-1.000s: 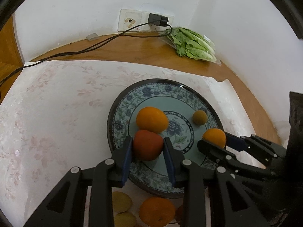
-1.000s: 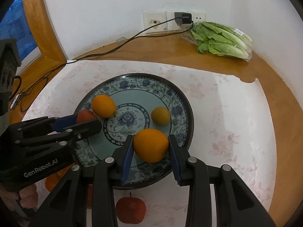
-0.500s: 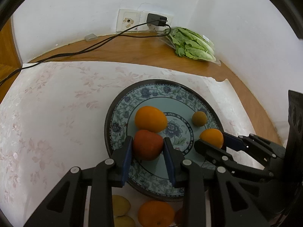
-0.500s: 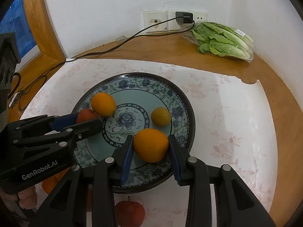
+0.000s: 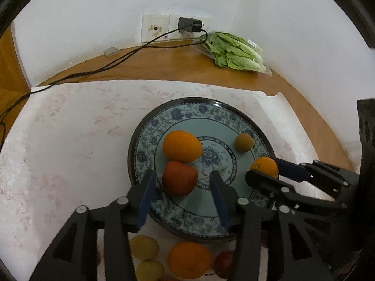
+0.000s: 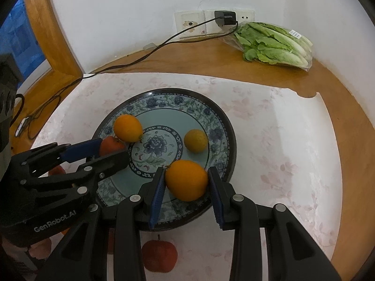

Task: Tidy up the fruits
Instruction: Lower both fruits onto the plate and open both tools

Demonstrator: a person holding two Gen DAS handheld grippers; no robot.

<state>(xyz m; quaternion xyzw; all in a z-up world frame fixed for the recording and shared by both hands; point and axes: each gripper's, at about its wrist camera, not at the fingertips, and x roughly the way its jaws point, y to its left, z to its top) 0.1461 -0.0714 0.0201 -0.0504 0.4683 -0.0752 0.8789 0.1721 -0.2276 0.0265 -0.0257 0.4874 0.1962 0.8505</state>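
Note:
A blue-patterned plate [image 5: 164, 119] [image 6: 218, 121] sits on a white floral cloth. My left gripper [image 5: 181, 182] is open around a red apple [image 5: 179, 181] [image 6: 110, 145] resting on the plate, against an orange [image 5: 181, 145] [image 6: 127, 127]. My right gripper [image 6: 186, 182] [image 5: 262, 172] stands slightly open around a second orange [image 6: 187, 180] [image 5: 264, 167] on the plate's near rim. A small yellow-green fruit [image 5: 243, 142] [image 6: 195, 140] lies at the plate's far right.
Loose fruit lies in front of the plate: yellow fruits [image 5: 144, 248], an orange [image 5: 188, 260], a red apple [image 6: 159, 255]. Bagged lettuce [image 5: 234, 51] [image 6: 274, 43] lies at the back right by the wall socket [image 5: 189, 24]. A black cable [image 5: 93, 70] runs along the wooden table.
Both grippers' jaws have spread: the left has let go of the red apple and the right has loosened off the orange. Both fruits rest on the plate.

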